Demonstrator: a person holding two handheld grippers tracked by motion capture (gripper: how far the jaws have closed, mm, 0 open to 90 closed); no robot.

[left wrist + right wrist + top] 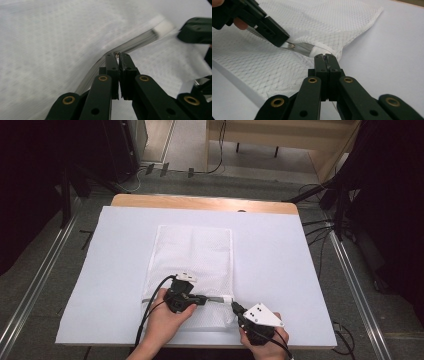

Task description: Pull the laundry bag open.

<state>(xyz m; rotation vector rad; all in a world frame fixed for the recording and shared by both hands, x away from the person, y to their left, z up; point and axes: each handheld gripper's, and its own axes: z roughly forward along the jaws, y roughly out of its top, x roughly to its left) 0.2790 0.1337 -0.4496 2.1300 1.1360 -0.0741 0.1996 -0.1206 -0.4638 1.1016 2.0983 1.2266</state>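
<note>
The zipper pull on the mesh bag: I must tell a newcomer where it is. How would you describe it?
Find the white sheet covering the table; the white mesh bag lies in its middle. A grey zipper crosses the bag's near end. The pull is the small metal piece pinched by the left gripper, glinting against the white mesh.

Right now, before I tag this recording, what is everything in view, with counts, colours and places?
White mesh zippered laundry bag: one, white, flat at the sheet's centre.
Grey zipper strip: one, grey, across the bag's near end, between both tools.
White sheet: one, white, covering the table.
Wooden table: one, tan, far edge exposed.
Left hand-held gripper: black, shut on the zipper strip.
Right hand-held gripper: black, shut on the bag's white zipper end.
Hands: two, at the near edge.
</note>
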